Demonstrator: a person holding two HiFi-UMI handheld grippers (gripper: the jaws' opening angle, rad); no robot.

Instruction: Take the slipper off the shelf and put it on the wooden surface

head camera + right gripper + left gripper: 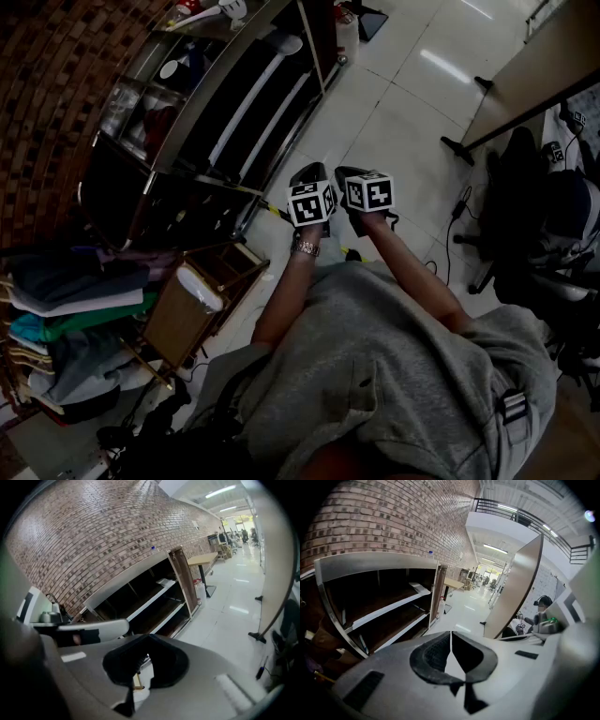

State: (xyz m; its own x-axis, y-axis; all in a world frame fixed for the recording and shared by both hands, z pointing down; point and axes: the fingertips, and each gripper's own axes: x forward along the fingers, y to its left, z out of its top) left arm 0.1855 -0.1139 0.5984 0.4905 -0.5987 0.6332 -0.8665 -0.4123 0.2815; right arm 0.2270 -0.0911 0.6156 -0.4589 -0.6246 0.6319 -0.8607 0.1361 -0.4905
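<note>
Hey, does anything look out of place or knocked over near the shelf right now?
Nothing stands out. The dark metal-framed shelf stands square against the brick wall, and the left gripper and right gripper hang side by side, both shut on nothing.

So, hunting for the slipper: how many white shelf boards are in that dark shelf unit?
2: an upper board and a lower board beneath it, inside the shelf unit by the brick wall. Darkness may hide others.

Shelf (pixel 246 111) interior too dark to read — clothes pile (pixel 66 314) cut by left edge.
</note>
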